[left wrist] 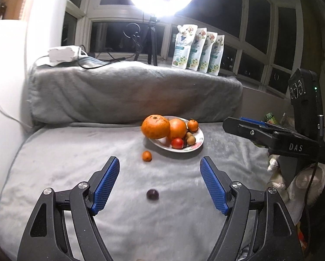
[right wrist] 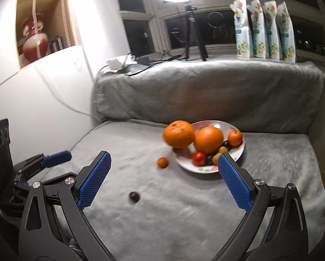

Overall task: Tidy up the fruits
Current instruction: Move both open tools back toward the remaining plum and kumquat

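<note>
A white flowered plate (left wrist: 198, 145) (right wrist: 238, 154) sits on the grey blanket and holds two large oranges (left wrist: 155, 126) (right wrist: 179, 137), a small tangerine (left wrist: 192, 125) (right wrist: 235, 137), a red tomato (left wrist: 177, 143) (right wrist: 199, 158) and small brown and dark fruits. A small tangerine (left wrist: 147, 156) (right wrist: 162, 162) lies on the blanket left of the plate. A dark plum (left wrist: 152, 194) (right wrist: 134, 196) lies nearer. My left gripper (left wrist: 159, 182) is open and empty around the plum's line. My right gripper (right wrist: 164, 178) is open and empty; it also shows in the left wrist view (left wrist: 245, 126).
A grey covered ledge (left wrist: 129, 87) rises behind the plate. On it stand a ring light on a tripod (left wrist: 150, 43), a white power strip (left wrist: 62, 53) with cables, and several floral pouches (left wrist: 197, 47). A white wall is at the left.
</note>
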